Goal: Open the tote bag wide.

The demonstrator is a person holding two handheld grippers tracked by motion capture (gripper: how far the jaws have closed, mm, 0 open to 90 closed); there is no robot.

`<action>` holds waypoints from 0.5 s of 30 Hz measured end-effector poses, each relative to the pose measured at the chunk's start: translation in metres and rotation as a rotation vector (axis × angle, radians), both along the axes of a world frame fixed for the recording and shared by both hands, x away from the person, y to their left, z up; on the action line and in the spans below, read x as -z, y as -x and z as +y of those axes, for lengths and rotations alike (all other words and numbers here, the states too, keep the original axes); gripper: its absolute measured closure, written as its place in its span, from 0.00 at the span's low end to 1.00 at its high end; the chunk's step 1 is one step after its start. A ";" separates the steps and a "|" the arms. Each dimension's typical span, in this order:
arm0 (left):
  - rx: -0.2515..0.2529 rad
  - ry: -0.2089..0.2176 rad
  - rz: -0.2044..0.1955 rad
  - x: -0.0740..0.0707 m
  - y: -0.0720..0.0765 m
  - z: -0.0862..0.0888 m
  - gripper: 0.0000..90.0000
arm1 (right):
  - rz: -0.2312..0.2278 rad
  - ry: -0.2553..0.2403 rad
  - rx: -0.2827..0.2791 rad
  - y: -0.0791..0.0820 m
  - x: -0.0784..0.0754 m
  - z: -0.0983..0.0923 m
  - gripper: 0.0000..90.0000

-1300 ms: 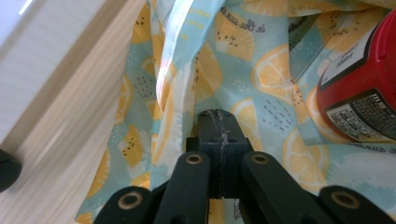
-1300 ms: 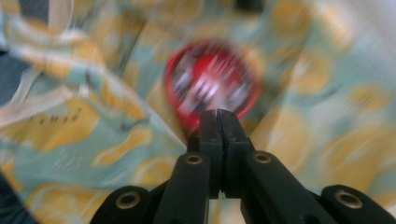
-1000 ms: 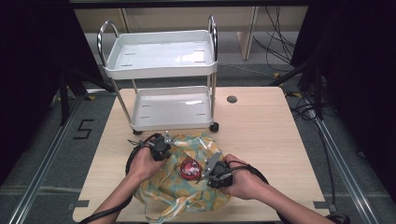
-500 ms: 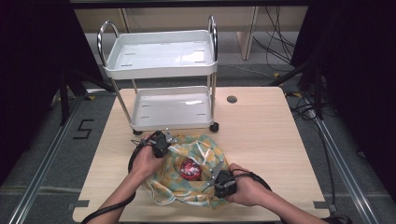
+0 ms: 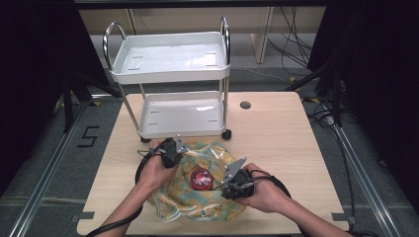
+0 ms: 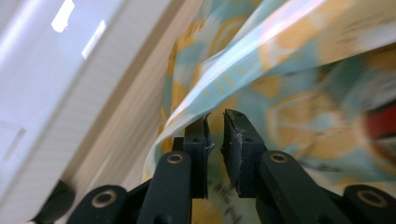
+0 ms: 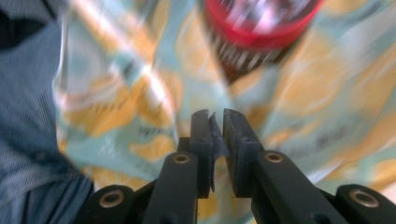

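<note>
A yellow-and-teal patterned cloth [image 5: 207, 200] lies crumpled on the near part of the table. A round red-topped container [image 5: 201, 177] sits on its middle. My left gripper [image 5: 183, 156] is at the cloth's far left edge, by the cart. Its jaws have just been opening and stand a narrow gap apart [image 6: 215, 116]; a fold of cloth [image 6: 261, 60] lies just beyond the tips, with none pinched. My right gripper [image 5: 220, 184] is at the cloth's right side and points at the container [image 7: 261, 23]. Its jaws have also just been opening [image 7: 215, 114], with cloth behind the gap.
A white two-tier wheeled cart [image 5: 168, 79] stands on the far left of the wooden table [image 5: 281, 143], its lower tray [image 6: 37, 74] close to my left gripper. A small round grommet [image 5: 245, 104] sits in the tabletop. Dark cables lie on the floor around.
The right hand drew back toward the near edge, then came forward a little. The left hand edged slightly toward the cart. The cloth and the red-topped container stay in place.
</note>
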State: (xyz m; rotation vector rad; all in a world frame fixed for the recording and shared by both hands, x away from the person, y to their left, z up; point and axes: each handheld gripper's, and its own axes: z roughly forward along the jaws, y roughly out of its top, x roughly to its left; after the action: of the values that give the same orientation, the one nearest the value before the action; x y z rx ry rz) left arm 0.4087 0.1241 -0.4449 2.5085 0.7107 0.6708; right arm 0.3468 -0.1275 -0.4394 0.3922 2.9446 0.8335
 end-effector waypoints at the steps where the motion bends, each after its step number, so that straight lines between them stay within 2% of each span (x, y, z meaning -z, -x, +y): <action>1: 0.009 0.026 -0.012 -0.007 0.007 -0.001 0.86 | -0.019 -0.021 0.016 -0.001 -0.004 0.000 0.91; 2: 0.015 0.026 -0.013 -0.012 0.011 -0.001 0.86 | -0.045 -0.053 0.044 -0.004 -0.008 0.001 0.90; 3: 0.029 0.015 -0.016 -0.017 0.015 -0.001 0.85 | -0.050 -0.065 0.058 -0.006 -0.010 0.001 0.90; 4: 0.040 0.027 -0.018 -0.024 0.024 -0.001 0.85 | -0.056 -0.075 0.070 -0.008 -0.012 0.001 0.90; 5: 0.050 0.042 -0.011 -0.028 0.032 -0.003 0.85 | -0.062 -0.090 0.106 -0.010 -0.014 0.002 0.90; 6: 0.069 0.049 0.003 -0.031 0.040 -0.004 0.86 | -0.080 -0.091 0.097 -0.014 -0.014 0.004 0.90; 7: 0.080 0.053 0.015 -0.032 0.046 -0.004 0.87 | -0.072 -0.096 0.124 -0.016 -0.014 0.006 0.91; 8: 0.111 0.047 0.045 -0.031 0.057 -0.006 0.88 | -0.077 -0.094 0.110 -0.019 -0.013 0.007 0.91; 9: 0.132 0.039 0.077 -0.029 0.065 -0.007 0.89 | -0.067 -0.098 0.118 -0.022 -0.011 0.010 0.93; 11: 0.149 0.036 0.115 -0.022 0.078 -0.006 0.94 | -0.059 -0.090 0.128 -0.026 -0.009 0.014 0.98; 13: 0.148 0.006 0.158 -0.012 0.088 -0.002 0.99 | -0.032 -0.067 0.137 -0.028 -0.004 0.019 1.00; 15: 0.134 0.002 0.200 -0.004 0.091 0.003 0.99 | 0.002 -0.039 0.136 -0.030 0.002 0.023 1.00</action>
State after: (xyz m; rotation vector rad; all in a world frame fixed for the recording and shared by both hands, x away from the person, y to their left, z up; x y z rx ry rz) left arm 0.3178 0.1271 -0.4413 2.6181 0.6028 0.3751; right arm 0.3765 -0.1042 -0.4414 0.5892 2.8682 0.8745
